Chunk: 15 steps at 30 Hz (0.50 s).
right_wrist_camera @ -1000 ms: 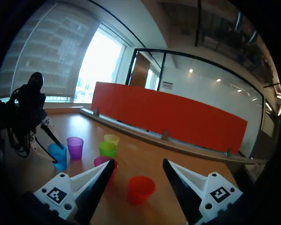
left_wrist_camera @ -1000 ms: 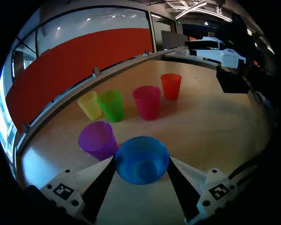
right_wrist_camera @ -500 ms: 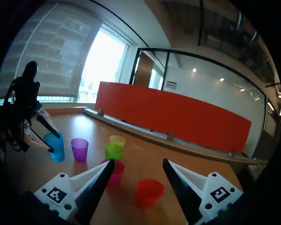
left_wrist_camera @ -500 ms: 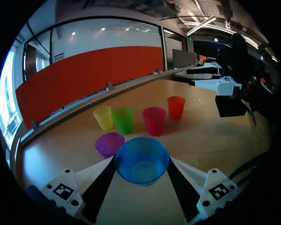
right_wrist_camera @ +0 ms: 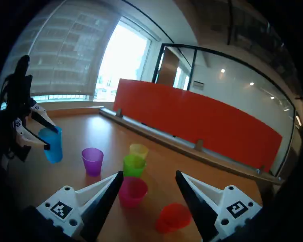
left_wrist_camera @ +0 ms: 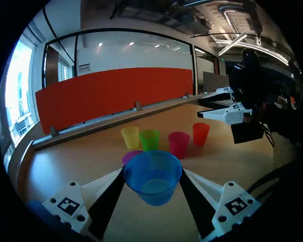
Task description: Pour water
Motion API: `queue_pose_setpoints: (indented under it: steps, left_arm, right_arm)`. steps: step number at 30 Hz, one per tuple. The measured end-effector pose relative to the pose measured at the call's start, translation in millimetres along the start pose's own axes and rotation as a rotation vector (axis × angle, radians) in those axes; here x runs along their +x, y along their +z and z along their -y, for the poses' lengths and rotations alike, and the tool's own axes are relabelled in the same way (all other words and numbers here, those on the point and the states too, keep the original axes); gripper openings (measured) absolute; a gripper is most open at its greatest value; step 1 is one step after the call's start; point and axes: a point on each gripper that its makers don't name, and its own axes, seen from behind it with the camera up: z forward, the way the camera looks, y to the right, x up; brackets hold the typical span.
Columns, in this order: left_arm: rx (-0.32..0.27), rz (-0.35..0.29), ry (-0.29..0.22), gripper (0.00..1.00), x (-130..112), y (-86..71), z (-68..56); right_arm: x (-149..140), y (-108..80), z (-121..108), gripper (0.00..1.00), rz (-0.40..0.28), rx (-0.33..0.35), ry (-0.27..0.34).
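Grip of the left gripper (left_wrist_camera: pixel 151 171) clenched on a blue translucent plastic cup (left_wrist_camera: pixel 152 183), one finger pressed against each side of its wall just under the rim. Cup upright, mouth up, right at the fingertips. Pale patch at its bottom, water or not impossible to tell.

Just beyond the blue cup, partly hidden behind its rim, a purple plastic cup (left_wrist_camera: pixel 130 155). Farther ahead of the left gripper, a row on the light wooden tabletop (left_wrist_camera: pixel 232 161): yellow plastic cup (left_wrist_camera: pixel 130 137), green plastic cup (left_wrist_camera: pixel 150 139) just beside it, then pink plastic cup (left_wrist_camera: pixel 179 144) and orange-red plastic cup (left_wrist_camera: pixel 200 133) toward the right. Ahead and off to the right, the right gripper (left_wrist_camera: pixel 200 109), white fingers pointing leftward, in the grasp of a person in dark clothes (left_wrist_camera: pixel 248 80). Behind the row, a long red partition panel (left_wrist_camera: pixel 111 90) along the tabletop's far edge.

In the right gripper view, fingers spread wide, released, nothing between them. Pink cup just ahead, by the left finger's tip. Orange-red cup low between the fingers, nearer the right one. Green and yellow cups farther ahead, purple cup ahead to the left. Far to the left, the left gripper with the blue cup pinched between its fingers, well apart from the other cups. Contact between the cup's base and the tabletop: cannot tell.
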Motion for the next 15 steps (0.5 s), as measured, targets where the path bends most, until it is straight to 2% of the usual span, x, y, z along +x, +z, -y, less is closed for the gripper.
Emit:
queue_pose_setpoints:
  steps: [8, 15]
  left_arm:
    - [0.057, -0.041, 0.029, 0.89, 7, -16.1, 3.8]
    - [0.085, -0.079, 0.015, 0.89, 11, -27.3, 6.7]
  right_arm:
    - [2, 36.7, 13, 1.0, 0.083, 0.066, 0.004]
    - [4, 63.7, 19, 1.0, 0.155, 0.113, 0.027]
